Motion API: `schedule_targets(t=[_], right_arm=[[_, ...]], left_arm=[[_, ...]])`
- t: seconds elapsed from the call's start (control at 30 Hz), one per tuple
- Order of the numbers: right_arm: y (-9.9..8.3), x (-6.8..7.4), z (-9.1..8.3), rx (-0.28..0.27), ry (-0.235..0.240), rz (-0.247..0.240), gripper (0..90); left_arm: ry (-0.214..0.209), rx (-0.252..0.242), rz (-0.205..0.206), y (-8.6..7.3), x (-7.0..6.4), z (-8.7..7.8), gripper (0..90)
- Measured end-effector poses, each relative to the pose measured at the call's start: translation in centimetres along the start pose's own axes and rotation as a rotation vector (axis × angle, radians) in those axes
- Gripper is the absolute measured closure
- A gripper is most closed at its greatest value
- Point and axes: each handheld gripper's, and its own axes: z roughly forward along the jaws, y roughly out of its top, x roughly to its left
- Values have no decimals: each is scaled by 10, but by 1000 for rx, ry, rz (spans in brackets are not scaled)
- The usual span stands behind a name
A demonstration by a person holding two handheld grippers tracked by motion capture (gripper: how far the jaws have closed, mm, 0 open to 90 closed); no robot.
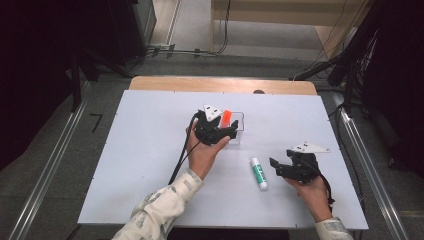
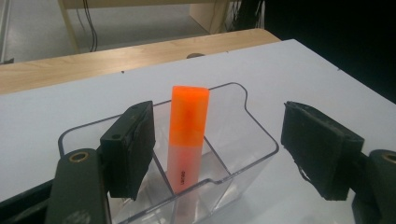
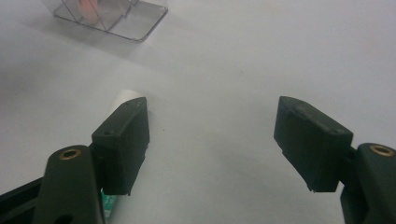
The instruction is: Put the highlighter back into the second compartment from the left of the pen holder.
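Just left of centre in the high view, the left gripper point(image 1: 216, 131) hangs released, jaws spread wide, over a clear plastic divided box point(image 2: 254, 128) where an orange highlighter point(image 2: 187, 135) with a frosted barrel stands upright against the divider. Right of it, a white-and-green glue stick point(image 1: 259, 173) lies flat on the smooth white table point(image 1: 140, 150). At lower right the right gripper point(image 1: 285, 167) is likewise released, just beside the stick.

small dark print on the orange highlighter point(image 2: 187, 135) — too blurred to read
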Motion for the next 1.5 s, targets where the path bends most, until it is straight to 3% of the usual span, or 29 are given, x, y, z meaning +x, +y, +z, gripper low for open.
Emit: schedule_targets(t=[0.63, 1.5], right_arm=[[0, 3, 1, 5, 10, -8, 232], [-1, 8, 2, 12, 15, -12, 232]], left_arm=[[-47, -12, 12, -16, -10, -21, 209], [-51, -8, -8, -32, -4, -32, 195]])
